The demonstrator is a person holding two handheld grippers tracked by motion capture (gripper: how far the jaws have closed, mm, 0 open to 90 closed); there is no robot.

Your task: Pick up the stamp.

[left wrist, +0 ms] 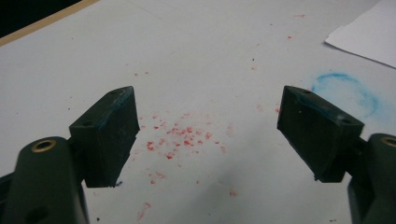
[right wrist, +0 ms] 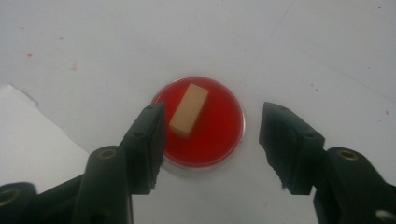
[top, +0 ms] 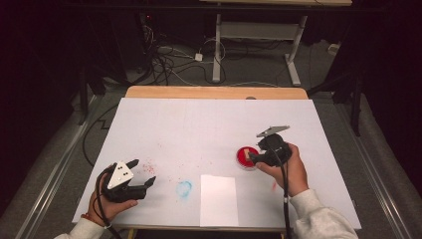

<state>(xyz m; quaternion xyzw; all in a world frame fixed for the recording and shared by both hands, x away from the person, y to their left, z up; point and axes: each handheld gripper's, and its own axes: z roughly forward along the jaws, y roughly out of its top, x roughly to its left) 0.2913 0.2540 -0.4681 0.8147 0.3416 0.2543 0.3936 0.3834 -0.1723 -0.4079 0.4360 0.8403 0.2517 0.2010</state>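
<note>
A small tan block (right wrist: 188,110) lies tilted on the red pad of a round dish (right wrist: 219,135), toward the dish's left half as the right gripper view shows it. The dish rests flat on the white sheet (top: 199,129) covering the desk (top: 214,92). The right gripper (right wrist: 212,140) hangs just above the dish with its jaws partly open, one on each side: the left jaw overlaps the dish's rim just beside the block's lower end, and the right jaw stands outside the rim, apart from the block. Neither jaw touches the block, and nothing is gripped. In the high view the right gripper (top: 255,158) covers part of the dish (top: 245,155).

Near the dish lies a loose sheet of white paper (top: 218,200), with a faint blue ring stain (top: 184,188) beyond it. Farther from the dish, the left gripper (top: 142,173) is held low over scattered red specks (left wrist: 180,140), jaws wide apart and empty.
</note>
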